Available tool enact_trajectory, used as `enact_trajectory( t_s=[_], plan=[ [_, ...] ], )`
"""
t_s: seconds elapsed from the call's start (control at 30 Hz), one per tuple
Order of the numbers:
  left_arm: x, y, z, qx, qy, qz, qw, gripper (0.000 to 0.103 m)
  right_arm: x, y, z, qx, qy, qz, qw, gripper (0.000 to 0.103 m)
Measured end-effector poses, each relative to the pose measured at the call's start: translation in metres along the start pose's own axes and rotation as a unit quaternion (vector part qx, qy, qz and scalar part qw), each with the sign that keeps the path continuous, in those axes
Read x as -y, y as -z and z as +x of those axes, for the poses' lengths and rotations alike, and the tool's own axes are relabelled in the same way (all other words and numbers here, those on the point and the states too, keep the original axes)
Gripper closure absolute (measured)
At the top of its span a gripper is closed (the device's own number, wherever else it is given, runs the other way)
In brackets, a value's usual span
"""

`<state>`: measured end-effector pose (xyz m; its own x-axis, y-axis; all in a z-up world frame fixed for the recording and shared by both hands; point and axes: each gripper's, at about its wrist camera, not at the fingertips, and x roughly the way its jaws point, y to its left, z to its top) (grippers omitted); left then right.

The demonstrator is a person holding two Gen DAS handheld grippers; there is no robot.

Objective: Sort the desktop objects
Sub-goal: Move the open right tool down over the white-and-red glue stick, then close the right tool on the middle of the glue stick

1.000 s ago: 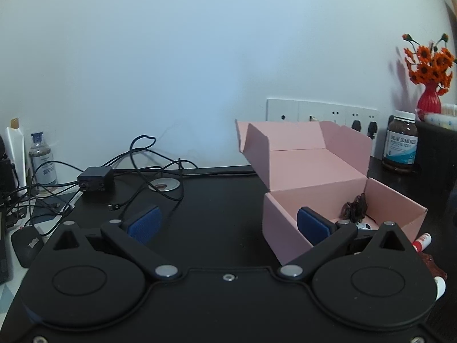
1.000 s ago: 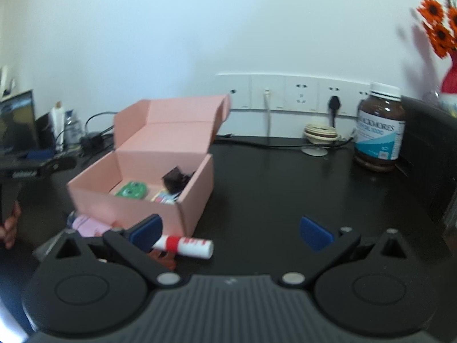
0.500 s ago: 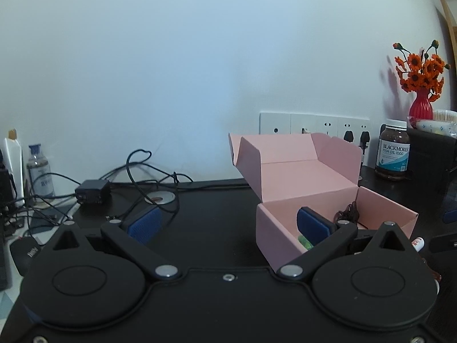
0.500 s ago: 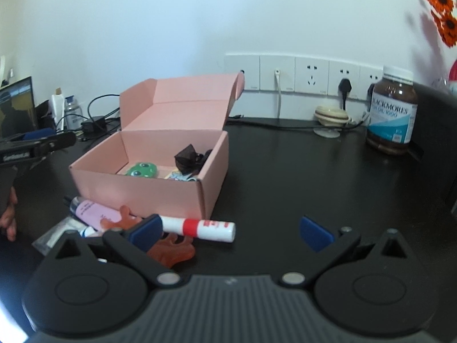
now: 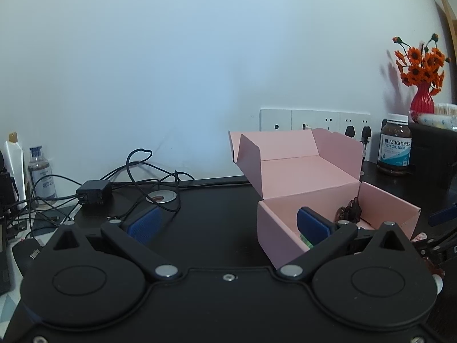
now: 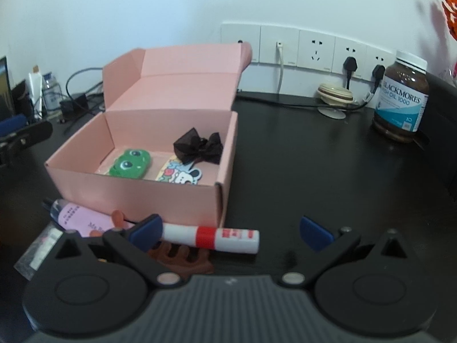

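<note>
- The right tool (image 6: 230, 233) hangs low over the matte black tabletop (image 6: 314, 171), blue pads spread wide, gripping nothing.
- Just ahead of its left pad lies a smooth white-and-red cylindrical glue stick (image 6: 211, 236), touching a brown rubbery comb-shaped piece (image 6: 182, 260).
- Beyond stands the open pink cardboard box (image 6: 137, 191), holding a gauzy black bow (image 6: 198, 147), a glossy green frog case (image 6: 128, 165) and a cartoon sticker (image 6: 180, 175).
- The left tool (image 5: 228, 223) is spread too, its right pad over the box's near corner.
</note>
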<state>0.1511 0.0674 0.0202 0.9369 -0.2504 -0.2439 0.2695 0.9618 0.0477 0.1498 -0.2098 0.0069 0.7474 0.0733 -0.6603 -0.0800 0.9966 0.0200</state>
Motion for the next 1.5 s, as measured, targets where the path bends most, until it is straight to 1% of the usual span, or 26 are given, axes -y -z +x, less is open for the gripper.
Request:
enact_trajectory(
  t_s=[0.4,0.6,0.77,1.0,1.3,1.5],
  plan=[
    [0.001,0.001,0.000,0.003,0.004,0.005,1.0000,0.000,-0.018,-0.004,0.007,-0.015,0.018,-0.002,1.000,0.001],
    [0.003,0.001,-0.001,0.007,0.006,0.013,0.9999,0.000,-0.020,0.000,0.007,-0.008,0.026,0.002,1.000,0.001],
    [0.003,0.001,-0.001,0.007,0.007,0.013,0.9999,0.000,-0.014,0.001,0.007,-0.012,0.016,0.022,1.000,0.001],
    [0.002,0.001,0.000,0.003,0.007,0.010,0.9999,0.000,-0.001,0.000,0.008,-0.031,0.001,0.047,0.998,0.001],
    [0.002,0.001,0.000,0.003,0.008,0.010,0.9999,0.000,0.015,0.002,0.009,-0.033,0.013,0.039,0.999,0.001],
    [0.004,0.001,-0.001,0.003,0.009,0.014,0.9998,0.000,0.017,0.005,0.007,-0.023,0.016,0.039,0.999,0.001]
  ],
)
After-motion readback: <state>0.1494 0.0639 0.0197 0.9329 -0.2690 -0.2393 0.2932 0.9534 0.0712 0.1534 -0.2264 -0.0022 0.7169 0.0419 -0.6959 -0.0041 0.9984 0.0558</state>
